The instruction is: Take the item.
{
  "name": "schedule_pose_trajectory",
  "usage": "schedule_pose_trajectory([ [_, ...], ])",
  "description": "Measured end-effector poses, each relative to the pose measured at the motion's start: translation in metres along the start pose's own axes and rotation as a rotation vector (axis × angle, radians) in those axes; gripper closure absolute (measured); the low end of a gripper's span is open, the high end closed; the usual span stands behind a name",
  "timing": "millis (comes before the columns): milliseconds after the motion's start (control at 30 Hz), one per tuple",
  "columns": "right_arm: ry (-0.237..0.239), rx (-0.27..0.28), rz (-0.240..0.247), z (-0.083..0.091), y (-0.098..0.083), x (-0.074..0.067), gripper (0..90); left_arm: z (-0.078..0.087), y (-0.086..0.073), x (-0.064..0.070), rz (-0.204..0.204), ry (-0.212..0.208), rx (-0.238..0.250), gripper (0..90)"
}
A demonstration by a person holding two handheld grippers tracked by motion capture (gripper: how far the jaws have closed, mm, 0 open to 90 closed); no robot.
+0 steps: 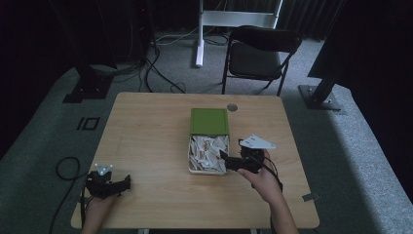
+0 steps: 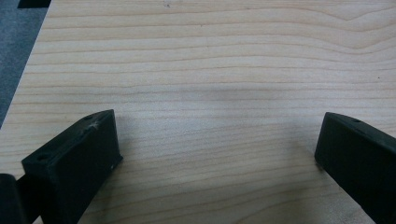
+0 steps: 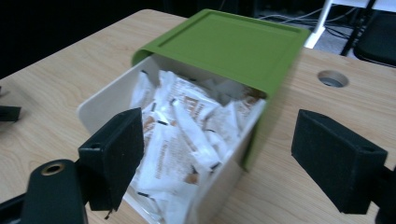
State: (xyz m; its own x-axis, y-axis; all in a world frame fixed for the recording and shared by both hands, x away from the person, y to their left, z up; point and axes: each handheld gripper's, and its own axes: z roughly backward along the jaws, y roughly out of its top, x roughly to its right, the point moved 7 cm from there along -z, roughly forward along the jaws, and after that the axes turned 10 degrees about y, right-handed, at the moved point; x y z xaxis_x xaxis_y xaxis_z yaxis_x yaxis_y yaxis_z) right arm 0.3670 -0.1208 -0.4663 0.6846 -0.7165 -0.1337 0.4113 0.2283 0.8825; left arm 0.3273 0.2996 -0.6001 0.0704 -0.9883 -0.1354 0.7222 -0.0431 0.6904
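High view shows a white box [image 1: 208,153] near the middle of the frame on the tabletop [image 1: 146,141], full of small white packets [image 1: 207,148]. Its green lid [image 1: 209,121] is slid toward the upper part of the frame and covers only the far half. The long axis of the box runs from bottom to top of the frame.

The right hand-held gripper [image 1: 229,160] is just beside the lower right corner of the box, its jaws apart and pointing left at the packets; it is clearly the nearer one. In the right gripper view the packets [image 3: 180,140] lie straight ahead between the jaws. The left hand-held gripper [image 1: 124,184] rests at the lower left of the frame, well apart from the box, jaws also apart over bare wood.

The packets carry brown print, too blurred to read.
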Motion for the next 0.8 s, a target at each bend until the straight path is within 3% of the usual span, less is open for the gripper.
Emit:
schedule_pose_trajectory([
  [367,0.063,-0.011,0.043,-0.024,0.001,-0.027,22.3,0.000,0.000,0.000,0.000,0.000,0.000,0.7],
  [533,0.071,0.009,0.051,-0.031,0.002,-0.035,30.6,0.000,0.000,0.000,0.001,0.000,0.000,0.7],
  [800,0.103,-0.030,0.097,-0.046,-0.005,-0.049,37.7,0.000,0.000,0.000,0.001,0.000,0.001,0.7],
])
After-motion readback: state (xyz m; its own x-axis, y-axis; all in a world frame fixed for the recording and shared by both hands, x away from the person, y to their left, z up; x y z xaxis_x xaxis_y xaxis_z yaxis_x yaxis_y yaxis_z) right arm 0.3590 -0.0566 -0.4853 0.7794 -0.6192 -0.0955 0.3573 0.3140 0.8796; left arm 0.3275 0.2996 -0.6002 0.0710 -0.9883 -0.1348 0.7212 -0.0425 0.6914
